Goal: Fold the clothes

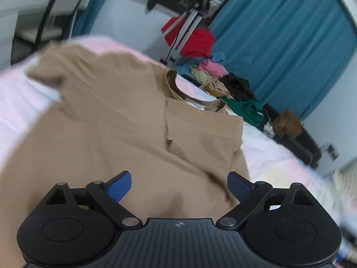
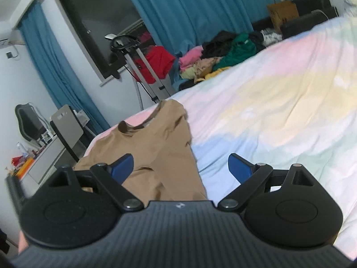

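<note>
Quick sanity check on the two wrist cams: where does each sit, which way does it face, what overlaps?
Left wrist: behind the open left gripper, looking along its fingers over the tan T-shirt on the bed; no hand visible.
Right wrist: behind the open right gripper, over the shirt's edge, facing across the pastel bedsheet; no hand clearly visible.
Shared: the tan T-shirt, clothes pile, blue curtain.

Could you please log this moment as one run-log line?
task: fold clothes | left gripper: open above tan T-shirt | right gripper: open | shirt: on pastel bedsheet
</note>
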Action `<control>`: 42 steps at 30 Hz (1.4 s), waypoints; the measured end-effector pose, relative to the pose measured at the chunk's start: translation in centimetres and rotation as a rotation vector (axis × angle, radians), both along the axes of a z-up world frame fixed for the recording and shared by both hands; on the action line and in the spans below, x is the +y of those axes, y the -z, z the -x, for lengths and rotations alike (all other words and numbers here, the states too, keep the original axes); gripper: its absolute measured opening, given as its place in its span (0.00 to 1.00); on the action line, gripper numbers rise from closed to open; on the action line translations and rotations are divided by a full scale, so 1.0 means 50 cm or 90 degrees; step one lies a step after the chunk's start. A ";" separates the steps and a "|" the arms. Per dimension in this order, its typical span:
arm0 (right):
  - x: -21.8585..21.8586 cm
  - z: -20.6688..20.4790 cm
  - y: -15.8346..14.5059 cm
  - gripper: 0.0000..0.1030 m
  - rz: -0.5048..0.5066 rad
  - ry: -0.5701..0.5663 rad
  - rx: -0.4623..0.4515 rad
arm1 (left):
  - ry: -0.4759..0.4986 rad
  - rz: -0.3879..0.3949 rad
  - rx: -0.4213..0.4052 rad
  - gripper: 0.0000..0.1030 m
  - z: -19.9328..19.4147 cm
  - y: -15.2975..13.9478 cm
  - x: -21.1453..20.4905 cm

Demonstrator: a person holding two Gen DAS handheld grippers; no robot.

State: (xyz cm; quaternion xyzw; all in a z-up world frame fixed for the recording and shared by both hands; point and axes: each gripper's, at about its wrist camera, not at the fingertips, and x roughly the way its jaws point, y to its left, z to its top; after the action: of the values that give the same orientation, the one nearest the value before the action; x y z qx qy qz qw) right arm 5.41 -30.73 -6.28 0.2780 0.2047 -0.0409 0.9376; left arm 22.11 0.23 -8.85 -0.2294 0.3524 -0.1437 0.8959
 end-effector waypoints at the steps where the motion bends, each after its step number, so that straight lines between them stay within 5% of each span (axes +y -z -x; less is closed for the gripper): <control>1: -0.003 -0.007 0.005 0.90 0.001 0.005 0.002 | -0.006 0.017 0.014 0.83 -0.028 0.012 -0.013; 3: -0.011 -0.019 0.015 0.90 0.001 0.012 0.005 | -0.019 0.040 0.031 0.78 -0.076 0.037 -0.036; 6: -0.027 -0.040 0.032 0.90 -0.007 0.024 0.011 | -0.030 0.048 0.035 0.55 -0.130 0.069 -0.066; 14: -0.055 -0.103 0.082 0.90 -0.071 0.032 0.047 | -0.048 0.033 0.028 0.53 -0.192 0.110 -0.098; 27: -0.045 -0.119 0.096 0.90 -0.081 0.026 0.077 | -0.069 -0.031 0.185 0.49 -0.236 0.076 -0.135; 29: -0.044 -0.120 0.097 0.90 -0.082 0.026 0.081 | -0.080 -0.033 0.182 0.45 -0.243 0.075 -0.138; 30: -0.044 -0.120 0.098 0.90 -0.082 0.027 0.081 | -0.086 -0.035 0.180 0.34 -0.245 0.075 -0.138; 31: -0.045 -0.119 0.098 0.90 -0.081 0.028 0.081 | -0.088 -0.037 0.174 0.10 -0.245 0.073 -0.134; 32: -0.045 -0.118 0.099 0.90 -0.081 0.029 0.081 | -0.078 -0.033 0.163 0.03 -0.246 0.071 -0.132; 42: -0.052 -0.115 0.100 0.90 -0.096 0.031 0.079 | -0.005 -0.074 0.050 0.03 -0.207 -0.027 -0.137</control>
State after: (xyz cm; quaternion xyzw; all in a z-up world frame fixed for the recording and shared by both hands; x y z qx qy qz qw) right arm 11.16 -33.35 -11.26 0.3496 0.2578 -0.0648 0.8984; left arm 32.46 -6.63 -7.50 -0.1834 0.3946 -0.1105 0.8936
